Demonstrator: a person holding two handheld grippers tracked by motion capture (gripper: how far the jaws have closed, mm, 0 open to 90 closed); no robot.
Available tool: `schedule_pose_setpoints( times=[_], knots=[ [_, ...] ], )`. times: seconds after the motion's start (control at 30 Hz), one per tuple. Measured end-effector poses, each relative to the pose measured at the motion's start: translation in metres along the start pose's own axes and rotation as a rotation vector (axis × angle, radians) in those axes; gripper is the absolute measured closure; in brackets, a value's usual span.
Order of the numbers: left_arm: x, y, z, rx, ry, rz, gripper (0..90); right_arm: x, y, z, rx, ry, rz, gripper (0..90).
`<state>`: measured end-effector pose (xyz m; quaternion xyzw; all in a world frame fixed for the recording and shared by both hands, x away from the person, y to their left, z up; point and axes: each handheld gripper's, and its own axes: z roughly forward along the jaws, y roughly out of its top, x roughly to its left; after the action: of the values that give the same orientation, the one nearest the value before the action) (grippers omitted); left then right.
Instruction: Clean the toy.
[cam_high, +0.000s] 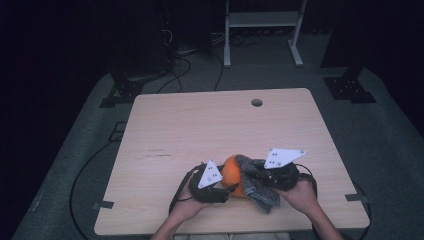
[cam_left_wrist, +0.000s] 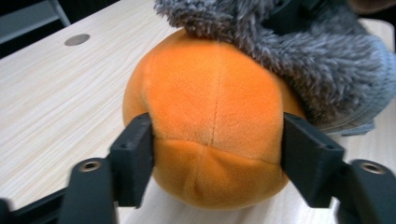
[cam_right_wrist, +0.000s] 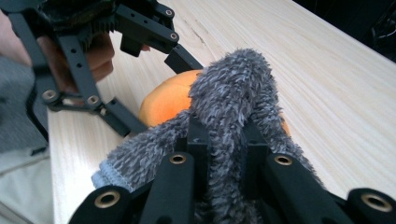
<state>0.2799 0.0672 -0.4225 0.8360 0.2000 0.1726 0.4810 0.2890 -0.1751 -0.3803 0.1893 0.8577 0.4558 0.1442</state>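
An orange plush ball (cam_high: 230, 174) lies near the table's front edge, partly draped by a grey fuzzy cloth (cam_high: 259, 186). My left gripper (cam_left_wrist: 217, 158) has its jaws against the ball's (cam_left_wrist: 210, 107) two sides, pressing into the plush. From the right, my right gripper (cam_right_wrist: 224, 135) is shut on a fold of the grey cloth (cam_right_wrist: 233, 88), which lies over the ball (cam_right_wrist: 168, 100). In the right gripper view the left gripper (cam_right_wrist: 156, 93) reaches around the ball from the far side. A hand holds each gripper, the left (cam_high: 224, 191) and the right (cam_high: 265, 176), at the table's front.
The light wooden table (cam_high: 200, 125) has a round cable hole (cam_high: 257, 102) near its far edge. Beyond it, on the grey floor, stand a white frame (cam_high: 262, 30) and dark stands with cables (cam_high: 175, 70).
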Motion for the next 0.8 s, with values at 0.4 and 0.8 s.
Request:
schedule_pose_setpoints(
  times=[0.4, 0.8],
  knots=[
    [0.016, -0.008, -0.005, 0.015, -0.038, -0.091, 21.1, -0.007, -0.010, 0.007, -0.004, 0.013, 0.053, 78.2],
    [0.026, -0.016, -0.011, 0.010, -0.021, -0.125, 22.2, -0.010, -0.021, 0.018, 0.041, 0.015, 0.085, 78.0]
  ],
)
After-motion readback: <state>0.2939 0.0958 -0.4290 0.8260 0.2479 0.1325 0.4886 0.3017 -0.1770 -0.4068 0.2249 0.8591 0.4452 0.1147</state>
